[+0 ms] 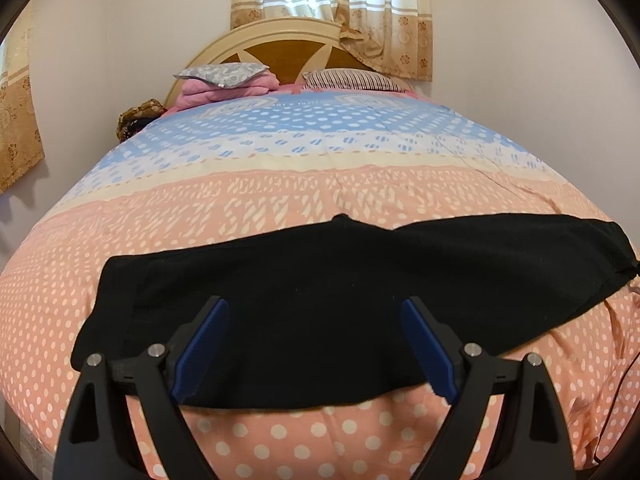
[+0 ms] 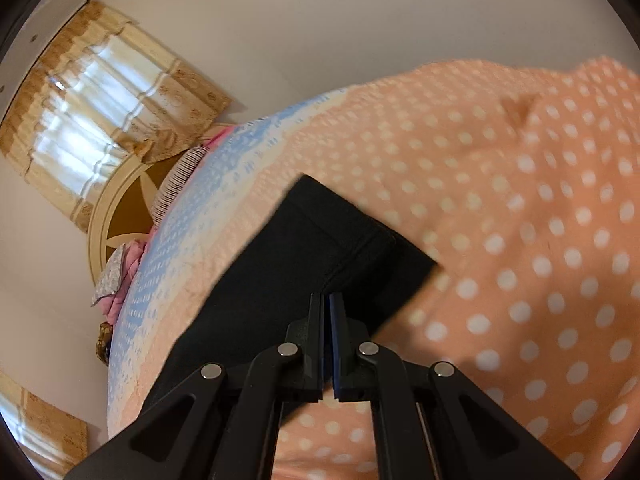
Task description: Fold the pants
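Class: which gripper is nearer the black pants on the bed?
Neither clearly. The left gripper is open over the black pants; the right gripper is shut over them, grip unclear.

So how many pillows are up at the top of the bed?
2: a grey patterned pillow on folded pink bedding at the left of the headboard, and a striped pillow at the right. More may be hidden.

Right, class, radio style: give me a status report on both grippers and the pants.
Left gripper open, over the pants. Right gripper shut, apparently pinching the pants' edge. Pants lying lengthwise on the bedspread. Nothing in the way.
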The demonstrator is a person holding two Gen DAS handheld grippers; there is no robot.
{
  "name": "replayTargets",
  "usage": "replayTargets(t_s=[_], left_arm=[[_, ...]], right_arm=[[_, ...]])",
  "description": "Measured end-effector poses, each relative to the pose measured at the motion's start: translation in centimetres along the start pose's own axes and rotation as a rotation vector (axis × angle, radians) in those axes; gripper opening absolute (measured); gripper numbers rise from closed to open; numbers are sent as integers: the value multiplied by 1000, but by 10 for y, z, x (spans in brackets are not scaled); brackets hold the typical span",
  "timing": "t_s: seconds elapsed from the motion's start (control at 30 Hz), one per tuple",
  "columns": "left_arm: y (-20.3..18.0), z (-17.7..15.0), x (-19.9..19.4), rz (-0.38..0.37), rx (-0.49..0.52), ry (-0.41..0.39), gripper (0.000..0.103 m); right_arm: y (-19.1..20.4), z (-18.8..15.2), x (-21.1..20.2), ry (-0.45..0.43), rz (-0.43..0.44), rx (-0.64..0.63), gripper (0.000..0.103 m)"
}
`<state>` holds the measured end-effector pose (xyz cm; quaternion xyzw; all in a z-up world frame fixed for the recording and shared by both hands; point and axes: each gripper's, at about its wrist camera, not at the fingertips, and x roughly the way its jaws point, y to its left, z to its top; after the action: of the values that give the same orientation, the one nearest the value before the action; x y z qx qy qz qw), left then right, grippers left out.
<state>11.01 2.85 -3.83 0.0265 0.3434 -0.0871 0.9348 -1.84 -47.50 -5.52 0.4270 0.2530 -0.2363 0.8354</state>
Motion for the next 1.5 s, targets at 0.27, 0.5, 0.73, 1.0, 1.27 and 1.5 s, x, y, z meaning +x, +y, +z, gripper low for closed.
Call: replayTargets(t_s=[0.27, 0.5, 0.73, 1.0, 1.27, 1.5], left_arm=[[1, 2, -6, -12, -10, -10, 91], [-2, 0, -3, -23, -4, 5, 91], [-2, 0, -6, -22, 7, -3, 91], [-16, -6, 1, -50, 42, 16, 91], [-17, -12, -10, -35, 81, -5, 91], [-3, -16, -1, -45, 17, 29, 91]], right_arm=[[9, 11, -12, -45, -32, -46, 2], [-8, 2, -7, 3, -114, -33, 2], [-24, 15, 3, 36, -93, 8, 3], [2, -19, -54, -57, 15, 24, 3], [75, -97, 19, 317, 309, -35, 10], [80, -100, 21, 258, 283, -32, 56]])
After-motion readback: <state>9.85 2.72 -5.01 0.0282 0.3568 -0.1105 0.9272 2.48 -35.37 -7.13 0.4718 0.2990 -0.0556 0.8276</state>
